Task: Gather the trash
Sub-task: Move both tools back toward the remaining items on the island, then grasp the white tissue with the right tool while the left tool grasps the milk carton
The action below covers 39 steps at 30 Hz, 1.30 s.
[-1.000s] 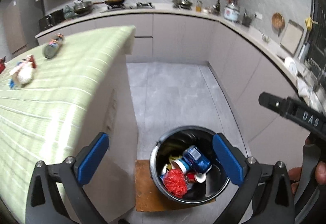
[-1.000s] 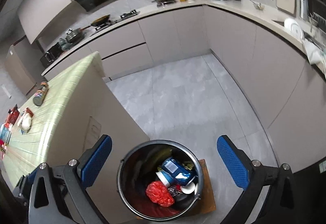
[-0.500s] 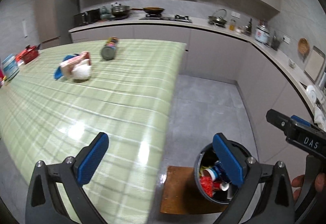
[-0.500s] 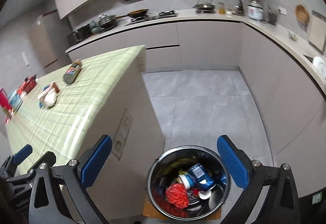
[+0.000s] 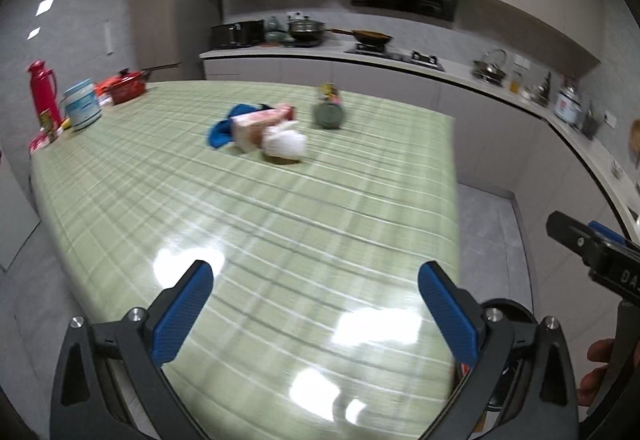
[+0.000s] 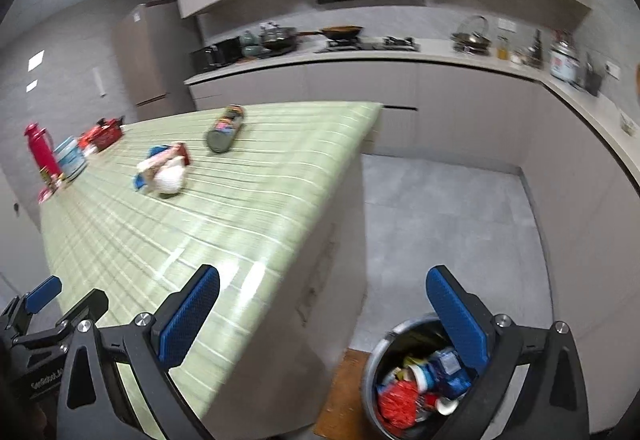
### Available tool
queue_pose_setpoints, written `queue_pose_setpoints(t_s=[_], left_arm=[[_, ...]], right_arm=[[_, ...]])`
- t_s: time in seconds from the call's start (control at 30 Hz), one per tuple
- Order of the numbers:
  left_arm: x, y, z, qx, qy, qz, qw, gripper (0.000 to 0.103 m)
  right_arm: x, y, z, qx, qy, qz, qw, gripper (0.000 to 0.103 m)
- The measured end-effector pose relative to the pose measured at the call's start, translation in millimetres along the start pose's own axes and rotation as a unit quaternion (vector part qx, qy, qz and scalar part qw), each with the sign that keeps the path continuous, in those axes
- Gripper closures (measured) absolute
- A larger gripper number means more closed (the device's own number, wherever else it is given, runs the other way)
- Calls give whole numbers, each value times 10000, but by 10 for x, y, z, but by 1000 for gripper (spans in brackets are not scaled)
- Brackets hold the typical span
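Both of my grippers stand with their jaws spread wide and nothing between the blue pads. My left gripper (image 5: 316, 310) hangs over the near end of the table (image 5: 280, 224), which wears a green checked cloth; its pads touch nothing. My right gripper (image 6: 324, 314) sits off the table's near right corner, above the floor, with its right pad over the rim of the trash bin (image 6: 374, 368).

That bin stands on the floor beside the table's near right corner, on a brown board (image 6: 340, 392), and already holds a crumpled red wrapper (image 6: 394, 402), a blue packet (image 6: 450, 370) and a cup, as far as the blur lets me tell.

Toward the table's far half lies a small heap: a white wad (image 5: 286, 146) touching a pink box (image 5: 260, 120), with a blue cloth (image 5: 220, 134) under their left side. Just to the right of that heap and apart from it, a can (image 5: 330, 108) lies on its side. At the table's far left corner stand a red flask (image 5: 42, 90), a white tub (image 5: 82, 108) and a red pot (image 5: 126, 88).
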State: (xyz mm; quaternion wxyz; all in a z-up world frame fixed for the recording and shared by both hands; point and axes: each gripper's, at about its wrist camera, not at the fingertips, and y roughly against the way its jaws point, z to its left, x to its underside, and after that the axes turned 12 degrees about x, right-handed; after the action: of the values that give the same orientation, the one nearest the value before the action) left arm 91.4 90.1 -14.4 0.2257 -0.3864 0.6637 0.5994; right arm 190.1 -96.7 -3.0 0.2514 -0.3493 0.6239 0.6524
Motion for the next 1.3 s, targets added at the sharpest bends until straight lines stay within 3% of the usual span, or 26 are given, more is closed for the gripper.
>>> queue_pose_setpoints(t_s=[0.2, 0.37, 0.53, 0.8, 0.97, 1.2, 1.3], left_arm=[[-140, -43, 507, -4, 130, -168, 9998, 0], [-278, -306, 1003, -93, 172, 303, 9993, 0], [-390, -451, 1464, -144, 259, 332, 9990, 1], [-675, -831, 1975, 204, 198, 398, 9988, 8], [-810, -1098, 2161, 456, 145, 514, 9975, 14], [-975, -1409, 2235, 654, 35, 646, 9958, 15], [-1039, -1507, 2202, 806, -26, 679, 9944, 15]], right_arm=[[-131, -95, 558, -241, 485, 112, 9985, 0], [-311, -241, 1017, -357, 537, 100, 9979, 0], [-492, -500, 1533, -439, 702, 132, 9965, 0], [-686, -1082, 2296, -400, 1032, 301, 9934, 0], [-738, -1458, 2571, -435, 1138, 525, 9912, 18], [-761, -1893, 2794, -418, 1131, 802, 9895, 22], [-769, -2039, 2853, -448, 1122, 900, 9886, 31]])
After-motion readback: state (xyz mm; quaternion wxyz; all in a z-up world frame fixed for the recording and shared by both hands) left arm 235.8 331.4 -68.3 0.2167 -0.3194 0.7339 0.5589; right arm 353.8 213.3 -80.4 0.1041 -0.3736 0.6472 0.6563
